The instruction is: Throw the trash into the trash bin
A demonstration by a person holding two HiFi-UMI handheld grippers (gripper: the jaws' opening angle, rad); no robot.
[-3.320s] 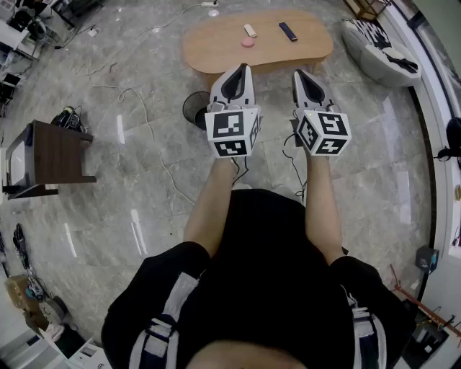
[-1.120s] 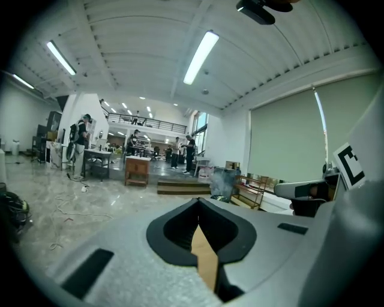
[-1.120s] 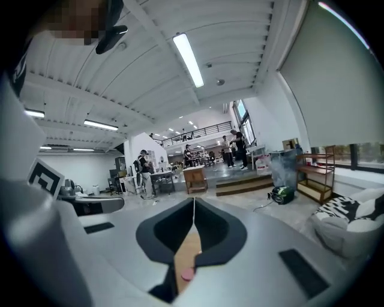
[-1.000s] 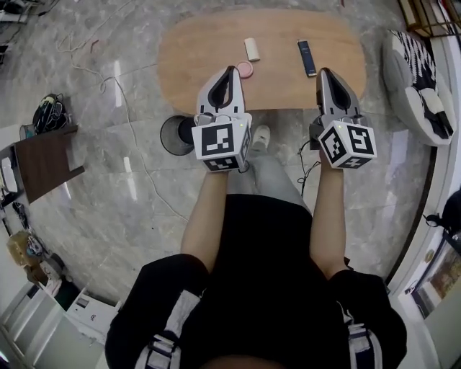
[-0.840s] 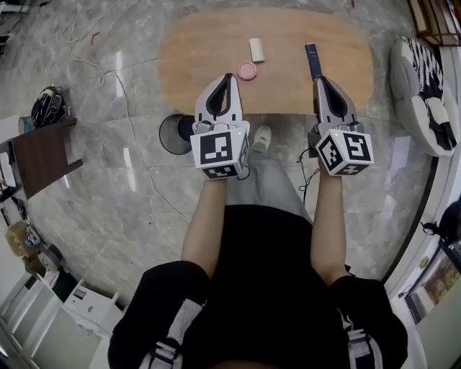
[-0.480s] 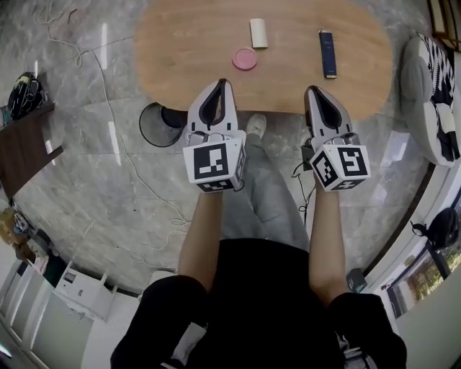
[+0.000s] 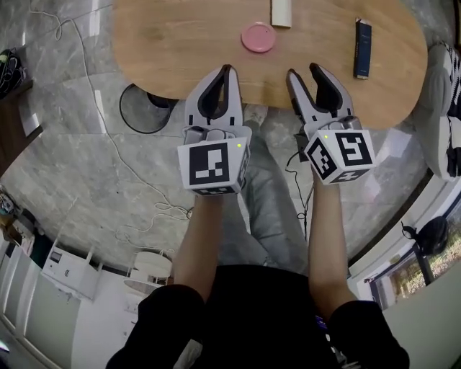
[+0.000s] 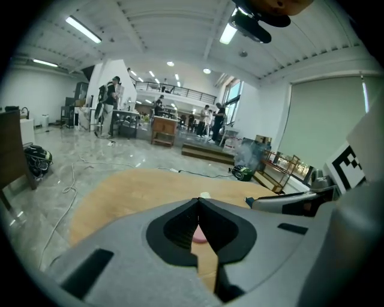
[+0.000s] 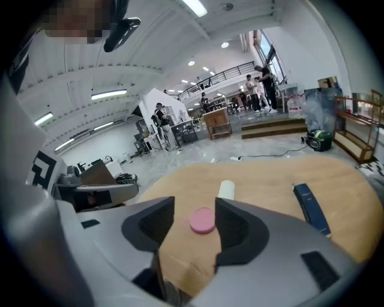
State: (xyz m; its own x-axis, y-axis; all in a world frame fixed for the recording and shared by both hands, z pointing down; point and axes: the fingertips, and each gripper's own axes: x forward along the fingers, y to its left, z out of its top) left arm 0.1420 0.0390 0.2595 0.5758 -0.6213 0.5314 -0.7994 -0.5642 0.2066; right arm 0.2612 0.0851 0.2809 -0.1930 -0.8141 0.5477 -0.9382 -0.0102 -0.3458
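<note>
The disc (image 7: pixel 258 37) lies just ahead, between the left gripper (image 7: pixel 226 70), jaws together, and the right gripper (image 7: pixel 305 71), whose empty jaws have just been opening.

The right gripper (image 9: pixel 194 204), jaws just opened and empty, frames a pink disc (image 9: pixel 203 220) lying ahead on the wooden table (image 9: pixel 264 180), with a white roll (image 9: pixel 226 189) just beyond it and a dark blue bar (image 9: pixel 312 208) off to the right.

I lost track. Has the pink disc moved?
No. The pink disc keeps its spot on the table, beside the white roll.
</note>
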